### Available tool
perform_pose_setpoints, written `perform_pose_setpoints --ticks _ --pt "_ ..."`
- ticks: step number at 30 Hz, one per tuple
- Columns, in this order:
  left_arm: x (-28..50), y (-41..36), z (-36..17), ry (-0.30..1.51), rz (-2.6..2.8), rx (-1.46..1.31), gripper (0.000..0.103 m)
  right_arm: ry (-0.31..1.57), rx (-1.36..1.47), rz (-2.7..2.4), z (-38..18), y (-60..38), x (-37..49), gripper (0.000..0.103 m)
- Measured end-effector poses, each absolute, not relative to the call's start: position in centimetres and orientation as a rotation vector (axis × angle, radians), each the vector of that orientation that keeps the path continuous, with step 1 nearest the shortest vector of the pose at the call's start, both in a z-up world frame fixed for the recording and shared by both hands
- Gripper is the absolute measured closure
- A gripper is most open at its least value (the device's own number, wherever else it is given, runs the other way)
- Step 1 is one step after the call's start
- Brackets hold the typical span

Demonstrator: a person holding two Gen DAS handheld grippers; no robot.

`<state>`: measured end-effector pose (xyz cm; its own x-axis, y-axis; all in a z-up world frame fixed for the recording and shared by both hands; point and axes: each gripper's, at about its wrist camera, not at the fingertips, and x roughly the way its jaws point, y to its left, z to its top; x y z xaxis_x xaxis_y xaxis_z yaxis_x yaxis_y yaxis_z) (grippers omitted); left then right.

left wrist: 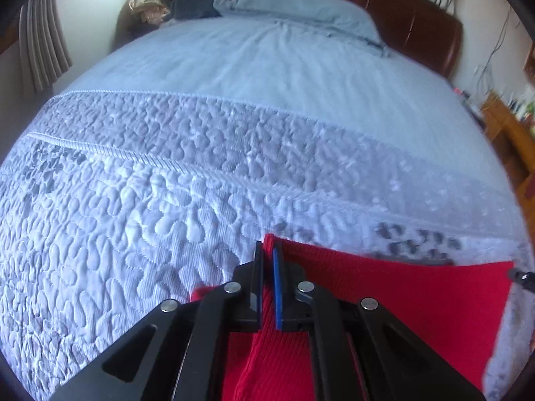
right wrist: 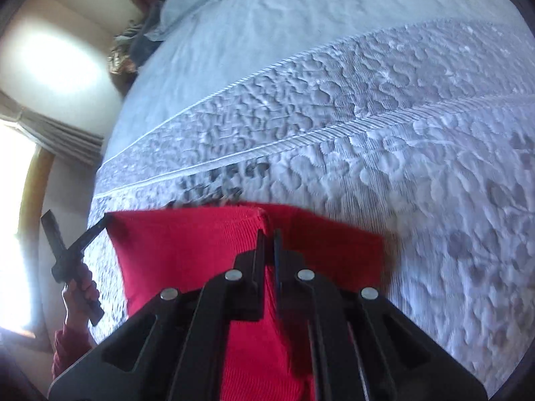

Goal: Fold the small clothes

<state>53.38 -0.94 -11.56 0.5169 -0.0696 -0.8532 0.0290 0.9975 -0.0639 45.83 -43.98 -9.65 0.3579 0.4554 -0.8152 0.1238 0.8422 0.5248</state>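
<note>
The left gripper [left wrist: 268,250] is clamped on the top edge of a red knitted garment [left wrist: 401,290], its two fingers pinching a corner of the cloth between them so that a fold of red stands up between the pads. From that pinch the garment stretches away to the gripper's right as a taut sheet, and more of it hangs down beneath the fingers, out of view at the bottom.

The right gripper [right wrist: 268,234] is likewise closed on the garment [right wrist: 187,254], gripping a raised ridge of the top edge; cloth spreads to both sides of it and drops below. Off to this gripper's left, at the far end of the red edge, the other gripper [right wrist: 100,224] shows as a dark bar — a hand [right wrist: 80,290] with a red sleeve [right wrist: 67,347] behind it grasps its handle.

Just beyond the garment, ahead of both grippers, lies a pale quilted bedspread [left wrist: 133,207] with a pebbled stitched pattern and a corded seam running across it. Further ahead the bedspread gives way to a smooth light-blue sheet [left wrist: 267,73]. At the far end a pillow [left wrist: 307,10] in the same blue rests against a dark brown headboard [left wrist: 418,23], with a heap of dark and gold cloth [left wrist: 174,0] to its left — beside that, a curtain [left wrist: 43,46].
</note>
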Motion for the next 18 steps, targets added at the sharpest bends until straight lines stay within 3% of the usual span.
perform_pose_setpoints --ticks 5,8,11,15,18 --pt "54.2 -1.5 -16.8 1.131 -0.014 0.063 0.097 1.312 0.448 0.131 -14.6 -42.6 47.5 0.100" --pt "53.6 -1.4 -17.2 1.119 -0.027 0.094 0.091 1.309 0.461 0.126 -15.2 -42.7 47.2 0.099" --pt "52.9 -0.9 -15.7 1.150 -0.047 0.089 0.072 1.312 0.430 0.136 -14.0 -42.9 46.5 0.090" --pt "50.3 0.7 -13.4 1.203 -0.092 0.020 0.065 1.320 0.457 0.196 -11.7 -43.9 43.2 0.081" --pt "46.5 1.8 -12.9 1.272 -0.125 -0.034 0.064 1.357 0.414 0.243 -10.3 -42.9 39.1 0.064"
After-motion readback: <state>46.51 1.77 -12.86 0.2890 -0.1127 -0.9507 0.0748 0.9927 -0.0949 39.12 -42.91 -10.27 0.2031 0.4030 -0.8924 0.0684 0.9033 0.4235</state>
